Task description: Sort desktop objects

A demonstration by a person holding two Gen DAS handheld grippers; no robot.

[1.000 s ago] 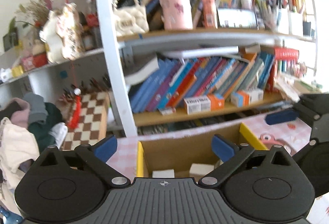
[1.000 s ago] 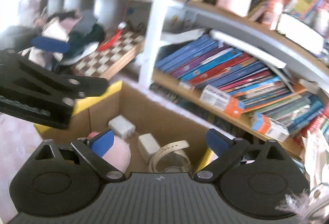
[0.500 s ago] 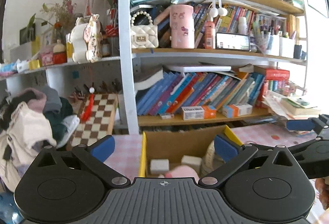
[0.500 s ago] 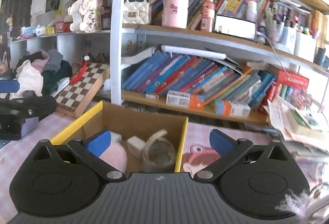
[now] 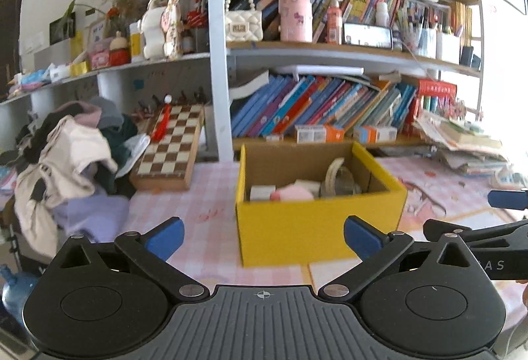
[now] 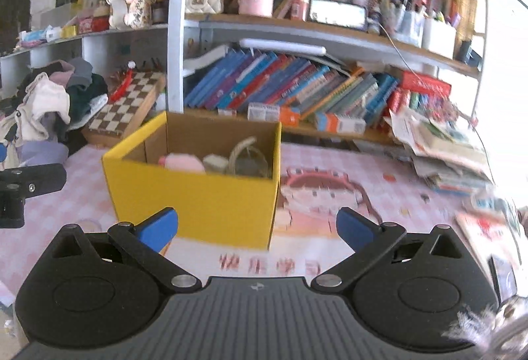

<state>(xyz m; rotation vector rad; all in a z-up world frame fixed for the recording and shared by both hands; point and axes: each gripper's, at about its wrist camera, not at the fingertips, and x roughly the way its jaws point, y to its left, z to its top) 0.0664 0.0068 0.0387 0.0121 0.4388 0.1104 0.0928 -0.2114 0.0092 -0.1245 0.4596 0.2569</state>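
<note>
— Grippers first: the left gripper [image 5: 263,236] has its blue-tipped fingers [image 5: 165,236] spread wide with nothing between them, and the right gripper [image 6: 256,228] is just as wide and just as bare.

— And the yellow cardboard box [image 5: 316,221]?

— It stands on the pink checked tablecloth [image 5: 204,195] toward the back edge of the desk, in front of the lower shelf of leaning books [image 5: 316,109]. Inside I see a pink rounded soft thing [image 5: 292,194], a small white block [image 5: 262,192] and a cream looped strap [image 5: 333,170] (what lies under them is hidden).

— So what makes the next pick go well?

— My judgement: both grippers sit on the near side of the box, apart from it, so this looks like the moment to choose the next loose item. The right wrist view shows flat printed items [image 6: 485,228] near the right edge of the desk, blurred, so I cannot tell what they are.

— Flat things are awkward.

— Yes; I would come in low with the fingers wide, catch one edge, and only close once it sits between the pads. Keep the idle gripper away from the box mouth so the two do not collide.
</note>
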